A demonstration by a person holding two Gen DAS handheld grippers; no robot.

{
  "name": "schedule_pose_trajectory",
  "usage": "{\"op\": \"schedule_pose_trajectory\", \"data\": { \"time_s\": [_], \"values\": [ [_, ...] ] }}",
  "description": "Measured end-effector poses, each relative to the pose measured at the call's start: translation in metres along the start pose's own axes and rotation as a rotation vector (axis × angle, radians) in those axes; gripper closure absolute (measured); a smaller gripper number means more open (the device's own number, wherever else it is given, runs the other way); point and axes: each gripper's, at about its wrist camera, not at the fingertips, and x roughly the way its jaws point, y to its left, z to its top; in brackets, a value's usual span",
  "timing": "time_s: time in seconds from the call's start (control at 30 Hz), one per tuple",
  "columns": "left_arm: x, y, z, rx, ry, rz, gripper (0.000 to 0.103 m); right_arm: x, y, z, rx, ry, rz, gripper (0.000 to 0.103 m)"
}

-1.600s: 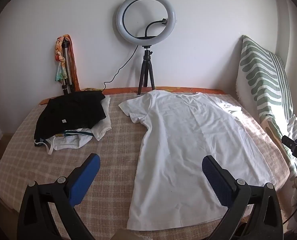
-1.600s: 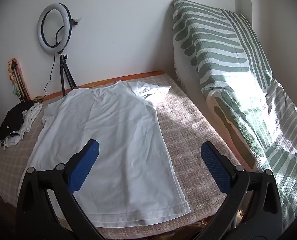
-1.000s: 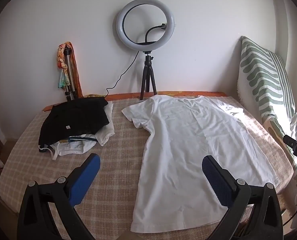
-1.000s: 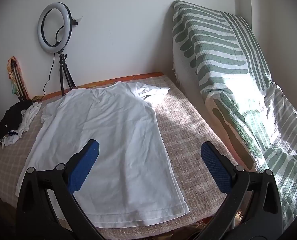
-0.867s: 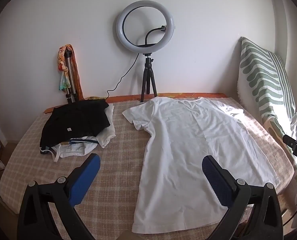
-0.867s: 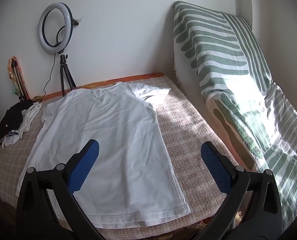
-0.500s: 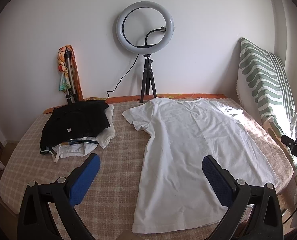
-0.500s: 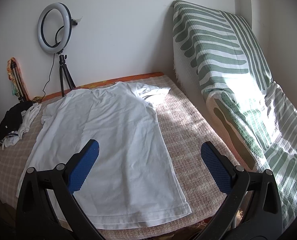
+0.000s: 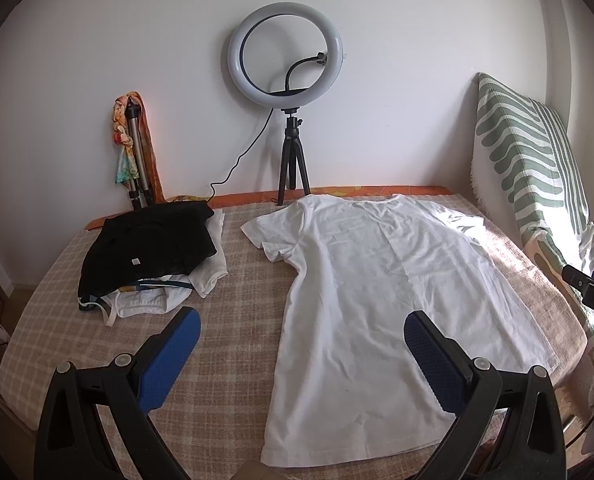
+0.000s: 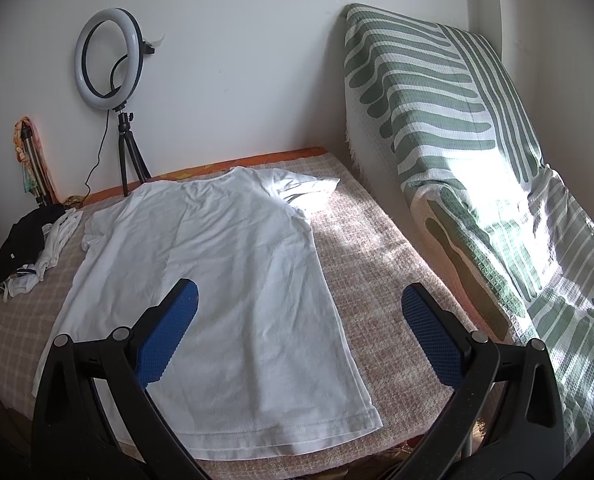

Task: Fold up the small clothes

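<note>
The left gripper (image 9: 301, 340) hangs above the near edge of the bed with its jaws spread wide and nothing between them; the blue pads (image 9: 169, 360) are pebbled rubber on black plastic arms. Between and just beyond these jaws lies the white T-shirt (image 9: 377, 300), spread flat on the bed (image 9: 237, 320), hem nearest, collar toward the wall. Its thin cotton shows soft creases.

The right gripper (image 10: 299, 332) likewise has its jaws wide apart and empty. Its left jaw stands over the shirt (image 10: 225, 264); its right jaw stands over the bare bed cover (image 10: 377, 264), a coarse checked weave in beige and pink, beside the shirt's right edge.

Only the right wrist view shows the shirt's far right sleeve (image 10: 309, 192) clearly, rumpled and folded back in a patch of sunlight. It also shows the full length of the striped cloth (image 10: 457, 140), a green and white waffle-textured fabric draped over something slanted, right of the jaws.

Only the left wrist view gives a clear look at the clothes pile (image 9: 153, 256), beyond and left of the left jaw: a black garment on top with a small square label, white pieces beneath. It also catches a black part with blue (image 9: 593, 288) at the far right edge, too little to identify.

Farther out, against the wall, stand a ring light (image 9: 287, 44) on a small black tripod and a folded tripod (image 9: 137, 160) wrapped in patterned cloth.
</note>
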Motion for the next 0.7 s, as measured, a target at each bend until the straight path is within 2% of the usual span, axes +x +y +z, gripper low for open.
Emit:
{"op": "schedule_pose_trajectory", "data": {
  "time_s": [0.7],
  "values": [
    [0.0038, -0.0056, -0.0014, 0.005, -0.002, -0.007, 0.000, -0.0005, -0.0010, -0.0004, 0.000, -0.002, -0.001, 0.000]
  ]
}}
